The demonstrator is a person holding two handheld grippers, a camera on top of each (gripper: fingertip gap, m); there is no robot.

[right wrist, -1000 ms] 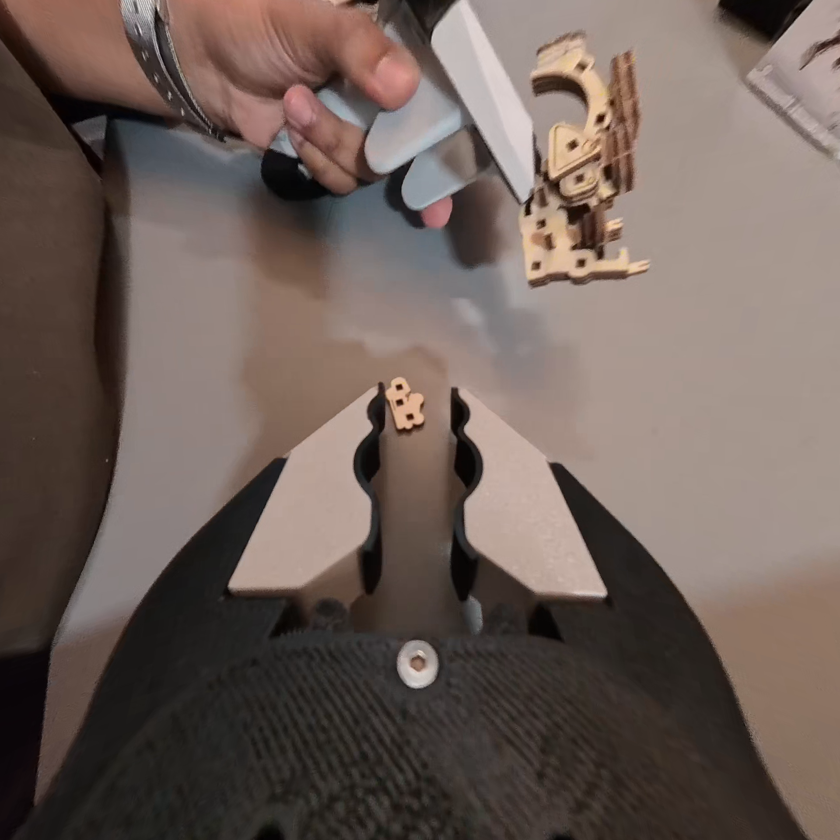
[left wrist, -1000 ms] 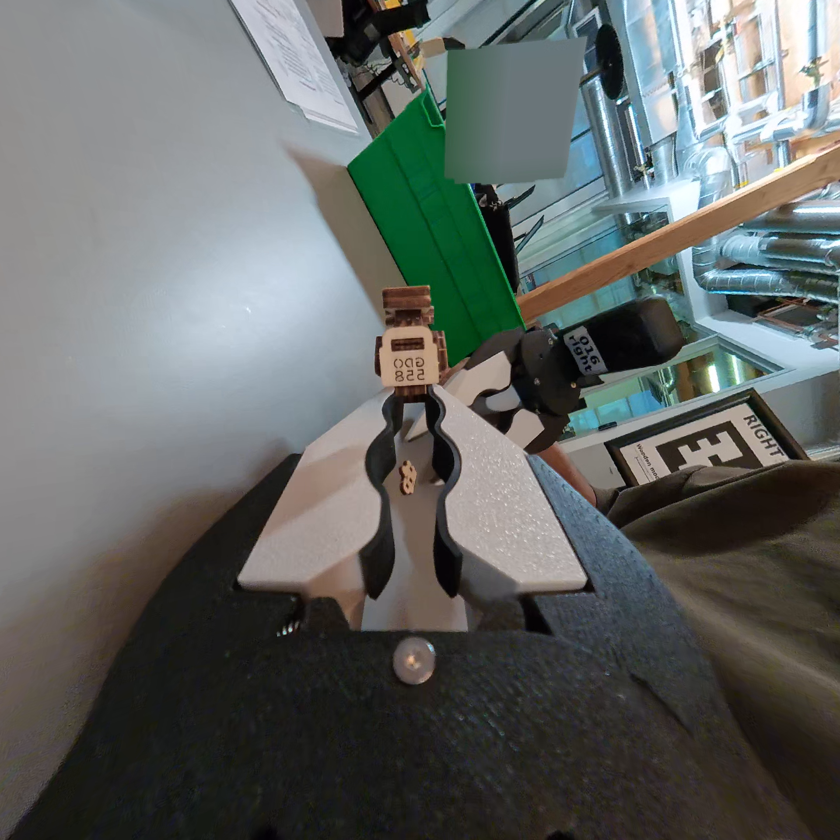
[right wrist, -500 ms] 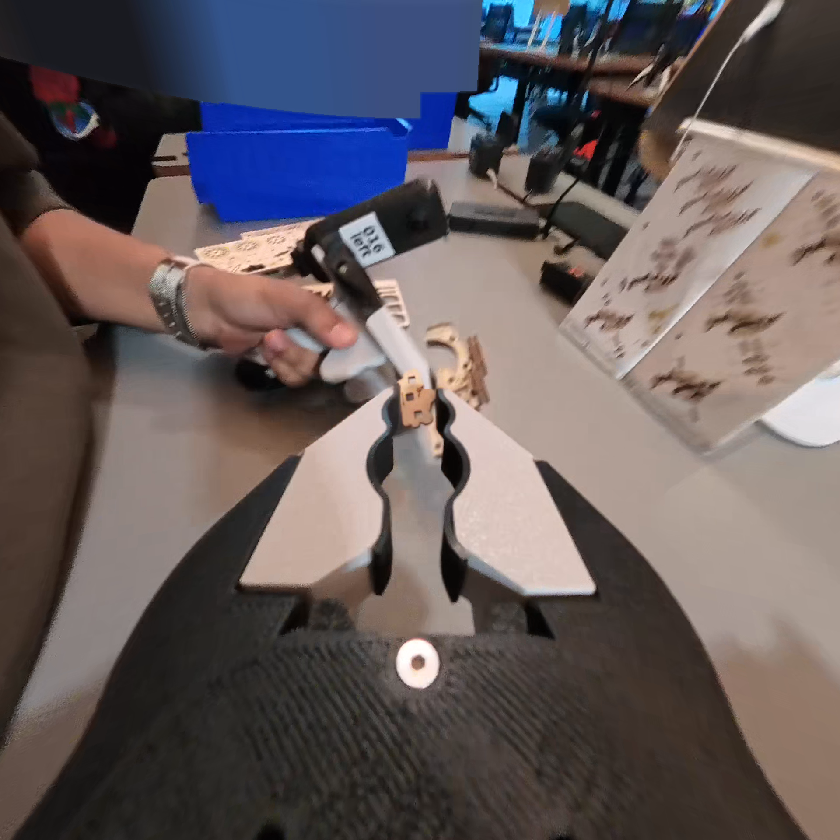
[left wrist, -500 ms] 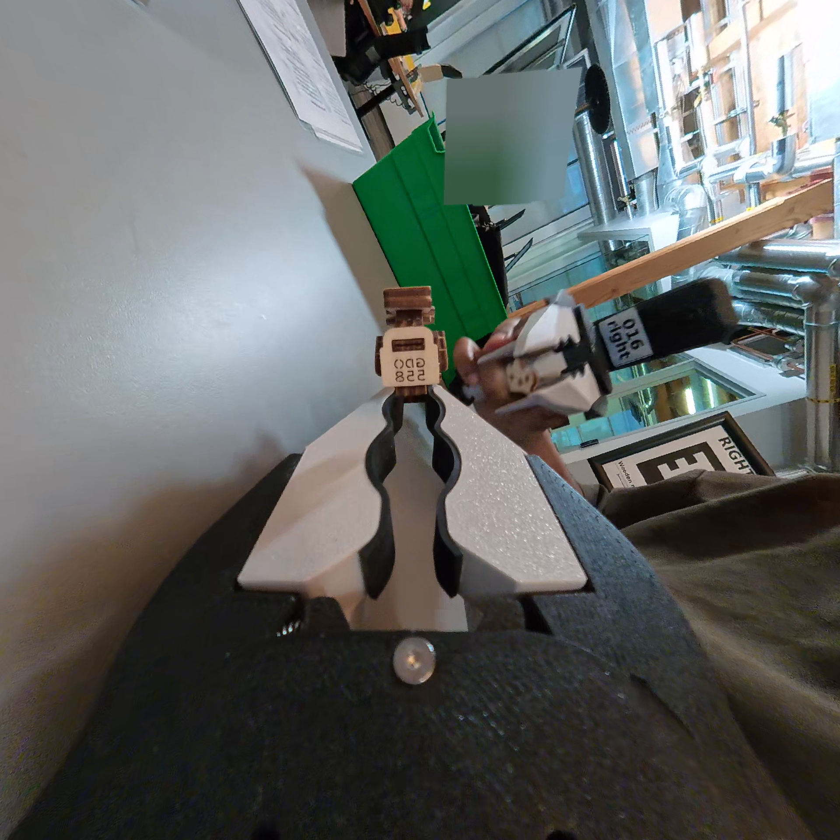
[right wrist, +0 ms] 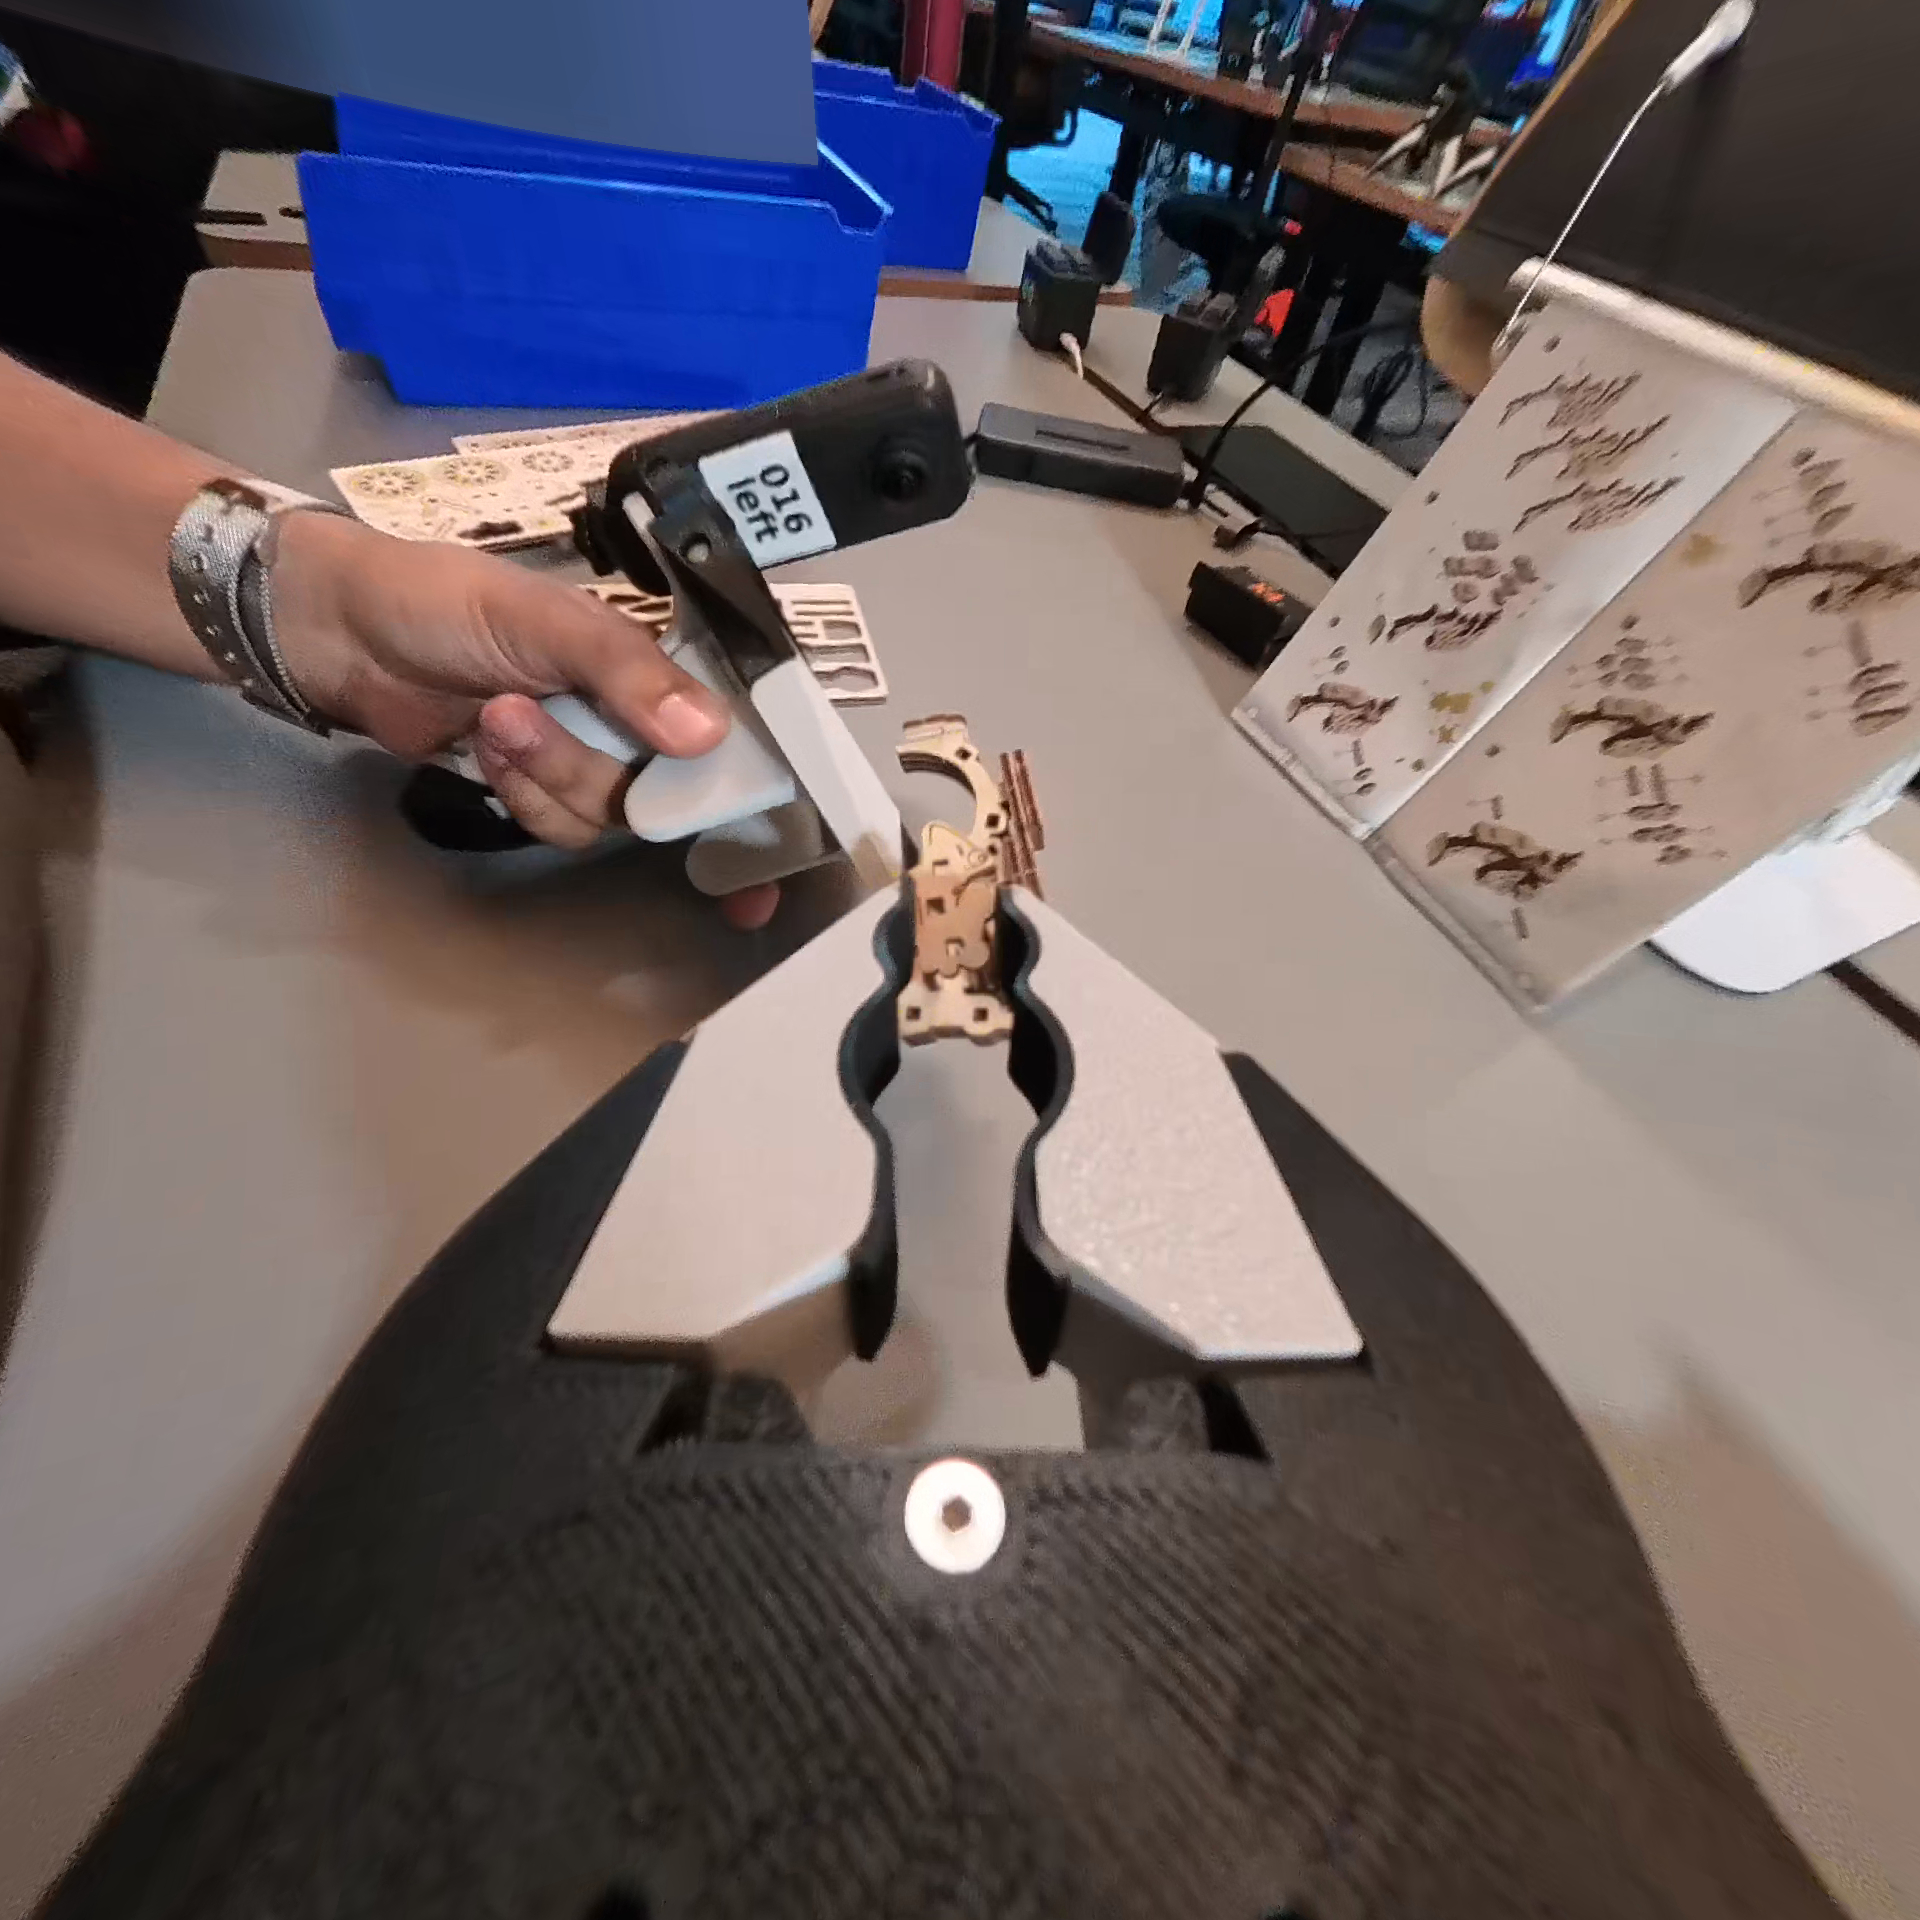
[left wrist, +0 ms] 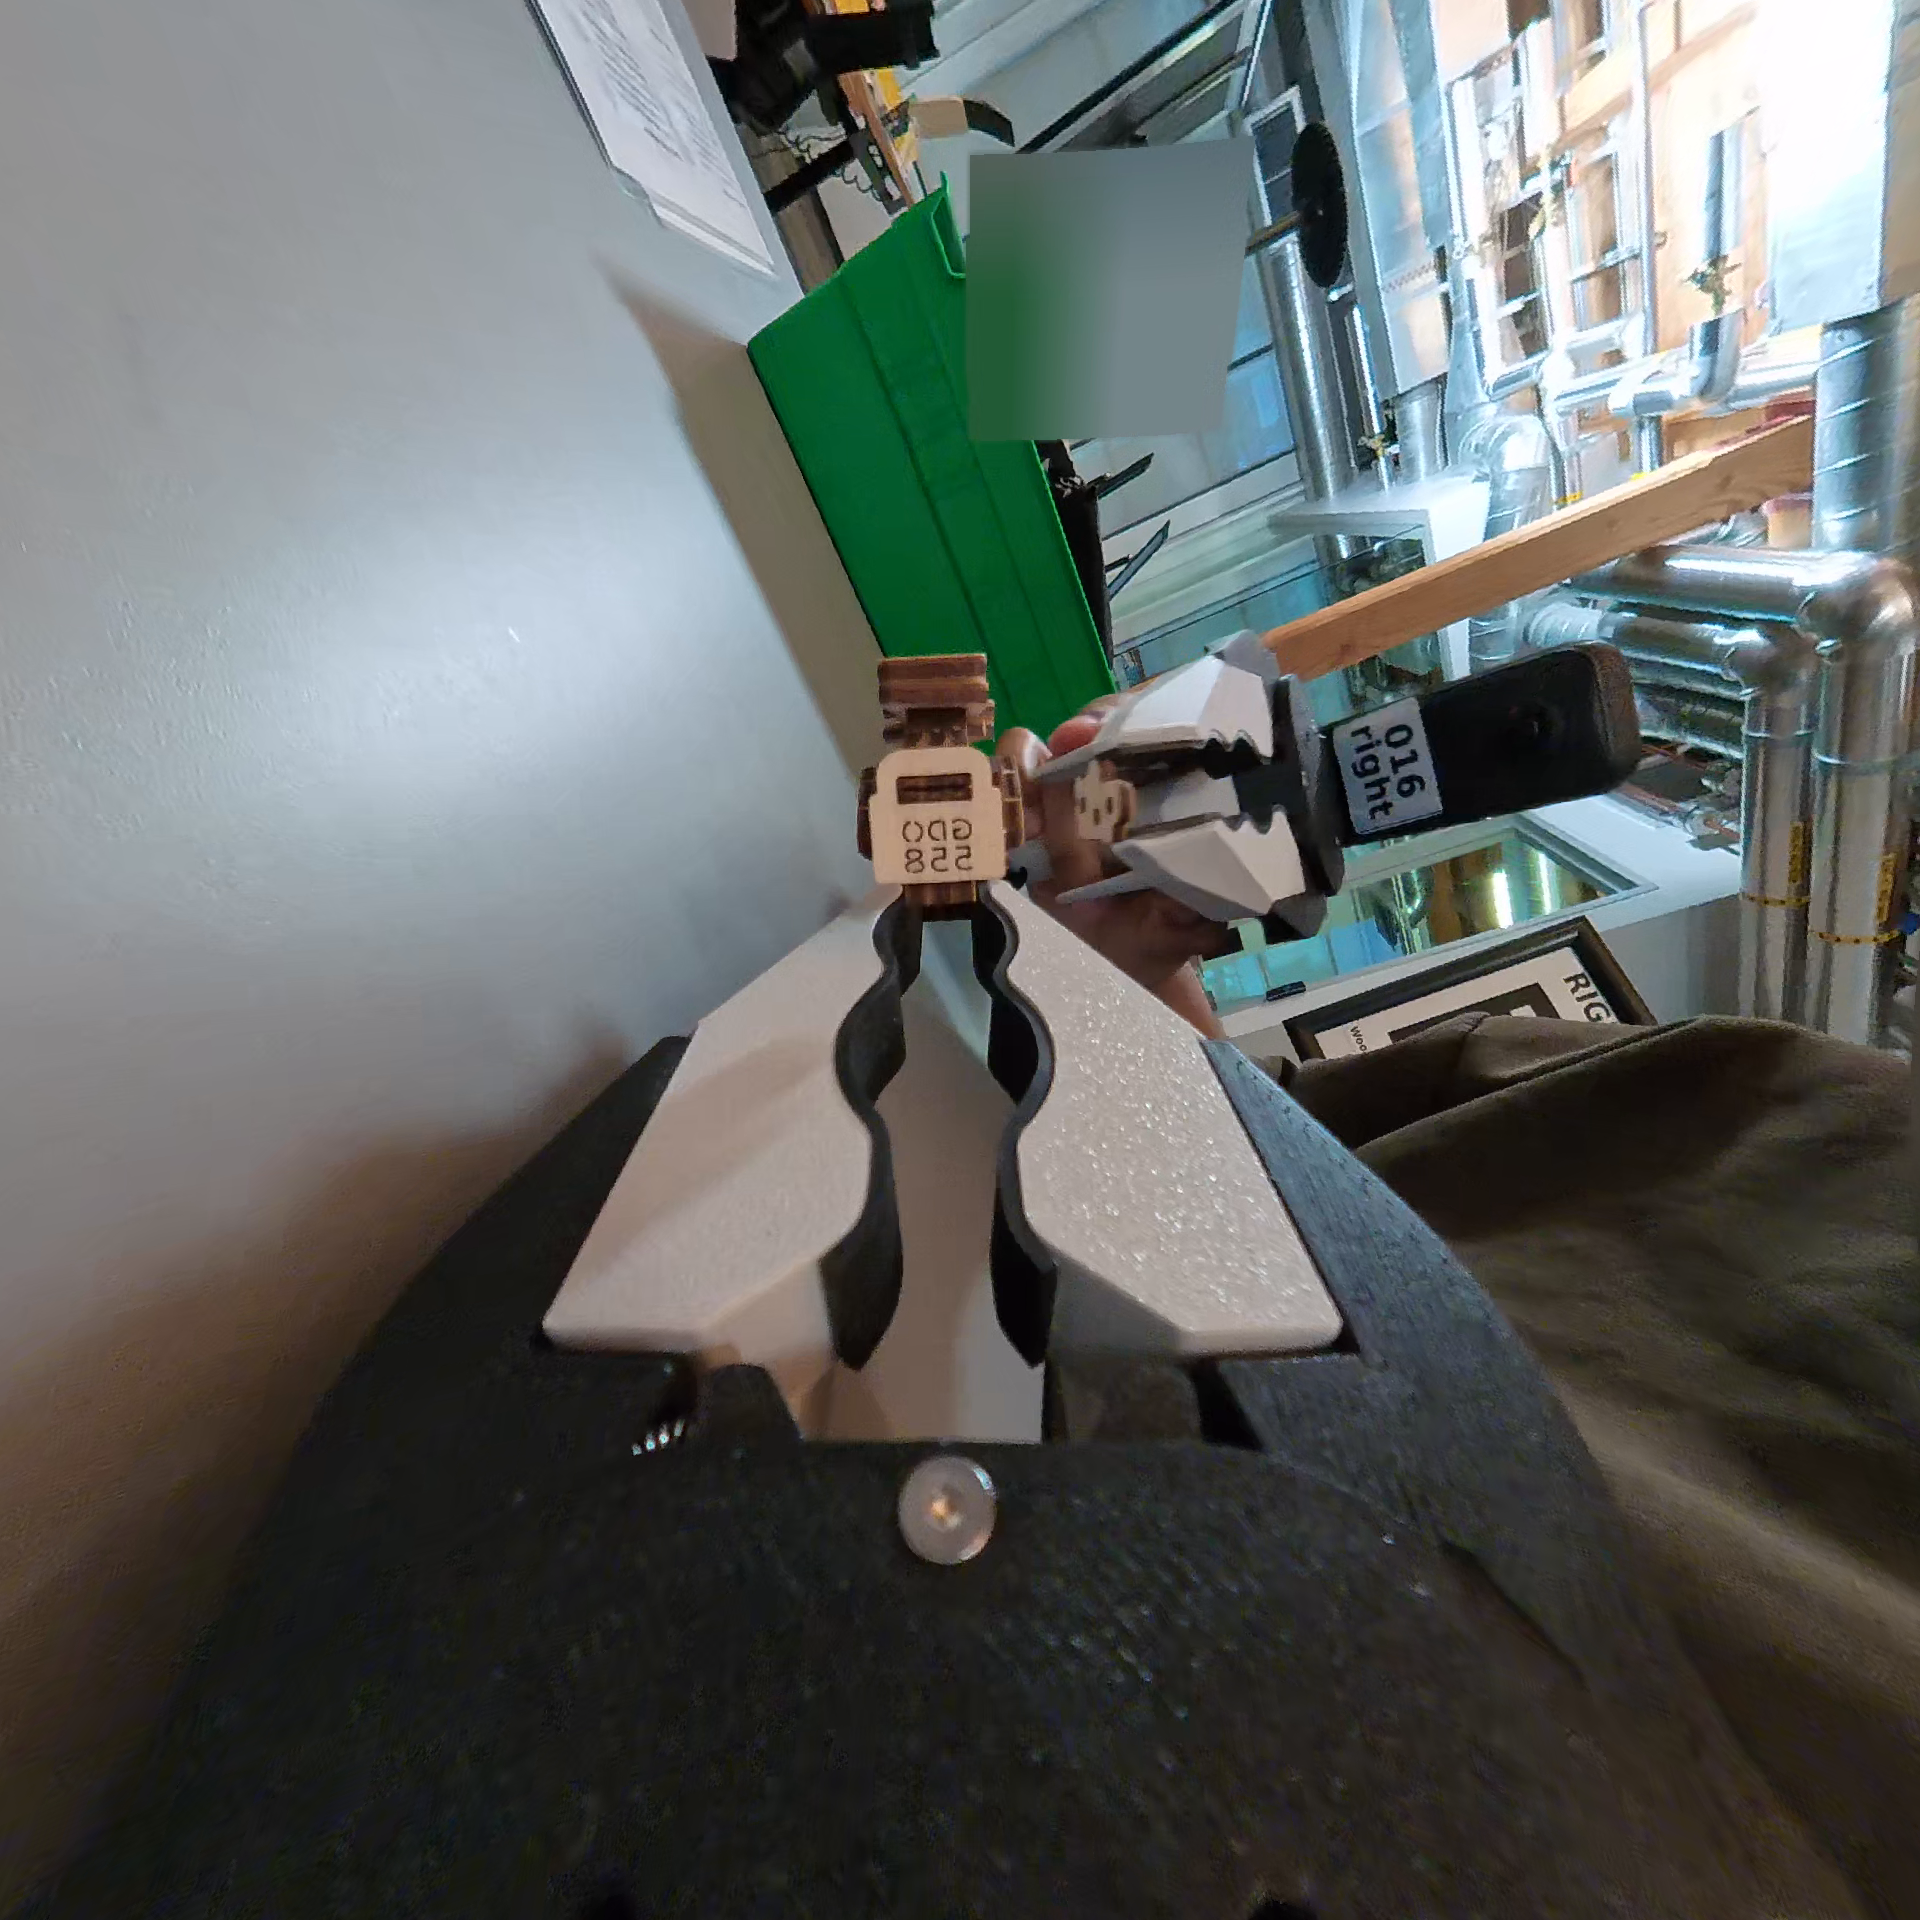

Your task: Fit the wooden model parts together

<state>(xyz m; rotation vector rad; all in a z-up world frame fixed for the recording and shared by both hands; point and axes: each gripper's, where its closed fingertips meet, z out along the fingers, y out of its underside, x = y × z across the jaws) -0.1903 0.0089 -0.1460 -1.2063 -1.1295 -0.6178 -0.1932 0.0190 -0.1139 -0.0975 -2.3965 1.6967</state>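
1. Left gripper (left wrist: pixel 940 920): grey fingers with black pads clamped on the layered pale plywood model assembly (left wrist: pixel 935 821), held above the grey tabletop (left wrist: pixel 312 623).
2. Right gripper (right wrist: pixel 951 935): closed on a small flat pale wooden piece (right wrist: pixel 951 971), carried just beside the assembly; contact unclear.
3. Beyond: flat wooden part sheets (right wrist: pixel 468 499) on the table, then a blue plastic bin (right wrist: pixel 582 281).
4. Left wrist view, far: a green plastic bin (left wrist: pixel 914 447).

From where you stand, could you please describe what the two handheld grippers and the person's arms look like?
Each gripper, left gripper and right gripper, has a textured black body, pale grey wedge fingers, wavy black jaws, a white-labelled black camera and a pale grip. The left wrist wears a silver wristband; an olive sleeve shows.
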